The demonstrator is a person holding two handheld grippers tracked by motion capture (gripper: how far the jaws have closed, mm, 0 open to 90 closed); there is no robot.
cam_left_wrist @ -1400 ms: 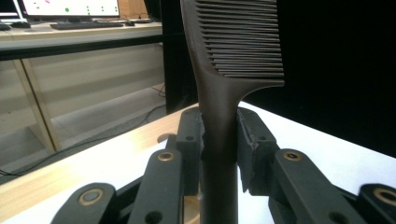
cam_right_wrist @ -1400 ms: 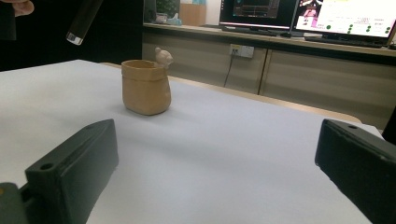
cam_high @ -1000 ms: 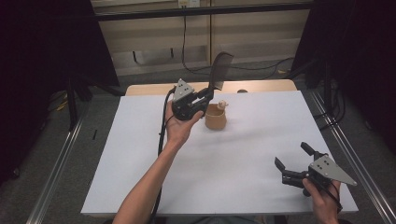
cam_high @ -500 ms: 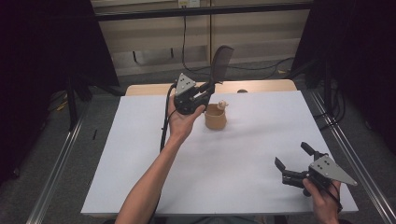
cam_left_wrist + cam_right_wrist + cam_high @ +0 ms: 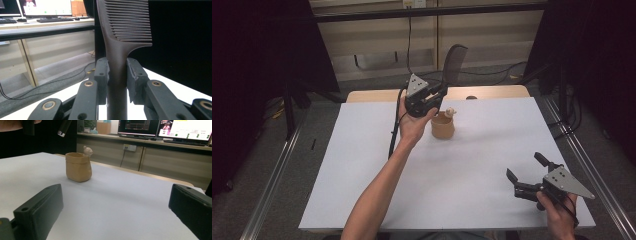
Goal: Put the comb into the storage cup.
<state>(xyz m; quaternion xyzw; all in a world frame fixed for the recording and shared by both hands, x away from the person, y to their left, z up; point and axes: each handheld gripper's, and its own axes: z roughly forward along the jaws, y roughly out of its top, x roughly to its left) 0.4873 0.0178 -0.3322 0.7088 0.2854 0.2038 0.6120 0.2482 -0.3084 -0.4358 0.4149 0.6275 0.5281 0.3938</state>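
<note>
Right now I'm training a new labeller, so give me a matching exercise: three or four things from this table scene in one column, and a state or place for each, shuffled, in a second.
Things:
1. comb
2. pot
3. left gripper
4. right gripper

States or places:
A. open, low near the table's corner
B. tan, standing on the white table
C. dark, upright, clamped by its handle
D. shut, raised above the table beside the pot

Pairs: 1-C, 2-B, 3-D, 4-A
</note>
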